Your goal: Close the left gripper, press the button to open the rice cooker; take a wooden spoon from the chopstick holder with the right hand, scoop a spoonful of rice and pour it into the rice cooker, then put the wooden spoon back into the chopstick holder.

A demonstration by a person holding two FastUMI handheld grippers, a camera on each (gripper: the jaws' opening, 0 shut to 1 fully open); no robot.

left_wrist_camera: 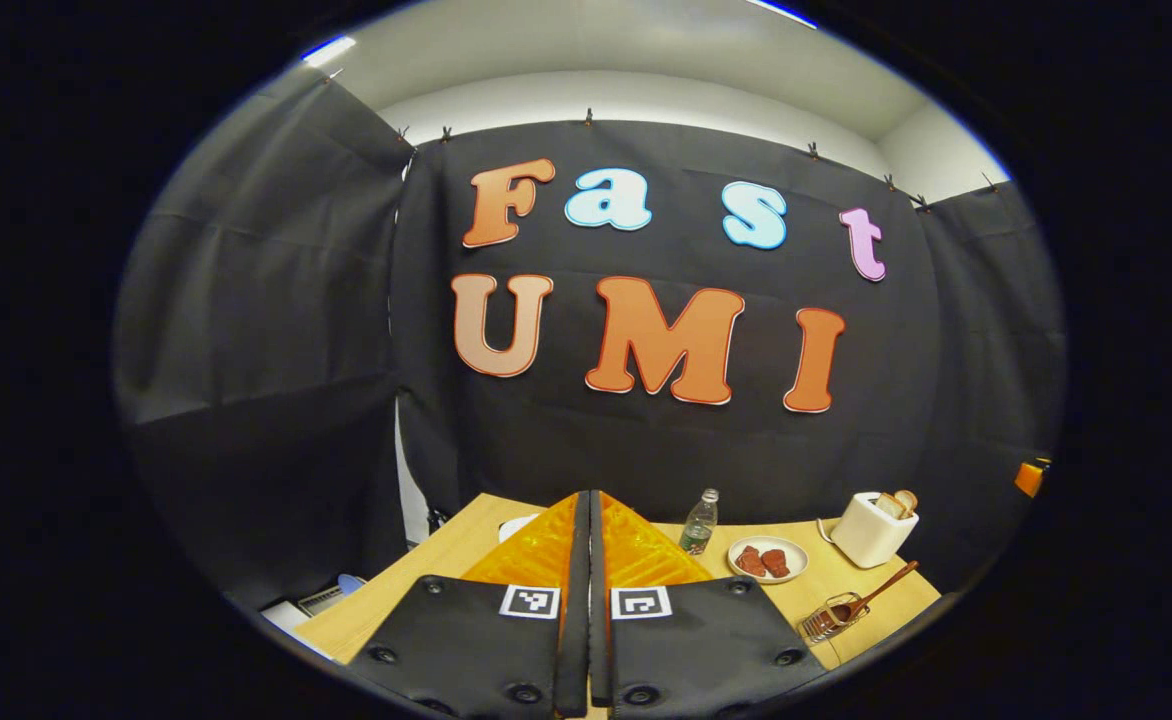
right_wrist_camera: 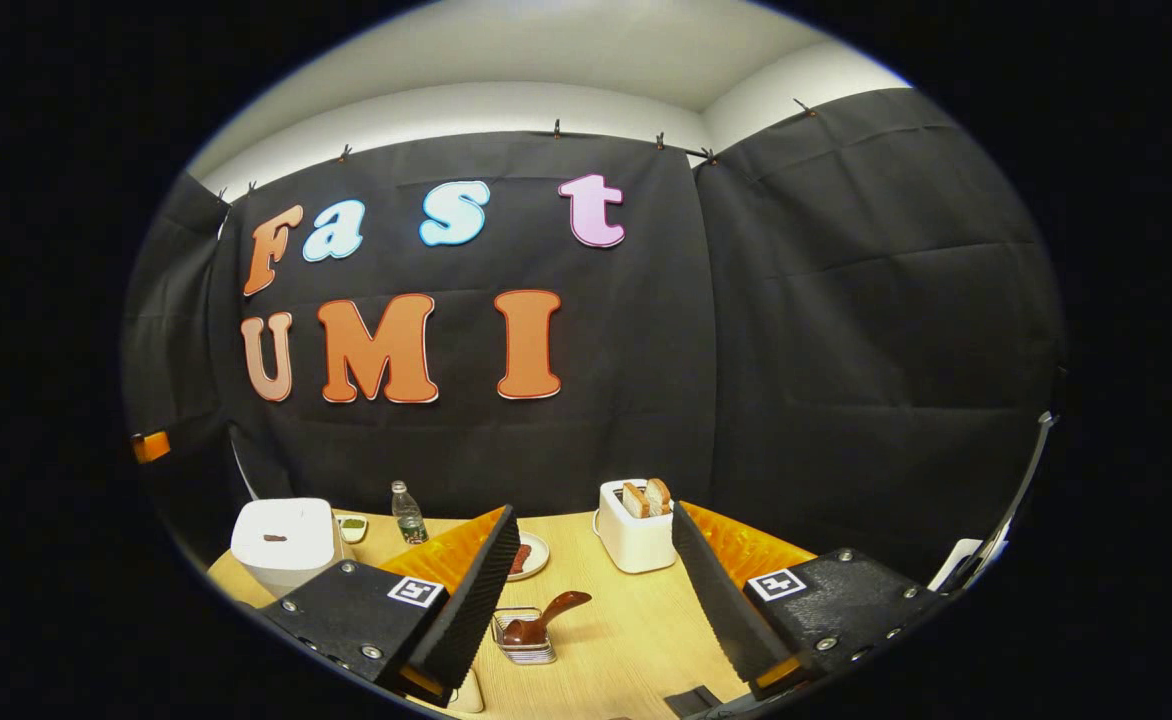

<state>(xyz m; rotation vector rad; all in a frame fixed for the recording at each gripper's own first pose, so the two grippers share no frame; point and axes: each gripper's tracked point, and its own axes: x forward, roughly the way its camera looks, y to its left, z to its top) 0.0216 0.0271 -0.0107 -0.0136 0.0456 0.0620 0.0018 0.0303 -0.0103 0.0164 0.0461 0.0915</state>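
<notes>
The white rice cooker (right_wrist_camera: 283, 540) stands at the table's left with its lid down. Behind my left gripper's fingers, a white corner (left_wrist_camera: 516, 524) peeks out, likely the cooker. My left gripper (left_wrist_camera: 588, 497) is shut, its fingers pressed together with nothing between them, above the table. The wooden spoon (right_wrist_camera: 546, 612) rests in the wire chopstick holder (right_wrist_camera: 526, 648), handle up; they also lie at the right as spoon (left_wrist_camera: 886, 587) and holder (left_wrist_camera: 828, 620). Above and just behind the holder, my right gripper (right_wrist_camera: 594, 515) is open and holds nothing.
A white toaster (right_wrist_camera: 636, 535) with bread slices stands at the back of the wooden table (right_wrist_camera: 626, 620). A plate (left_wrist_camera: 768, 560) of red pieces, a clear bottle (right_wrist_camera: 408, 515) and a small white dish (right_wrist_camera: 351, 527) sit between toaster and cooker. Black cloth walls close around the table.
</notes>
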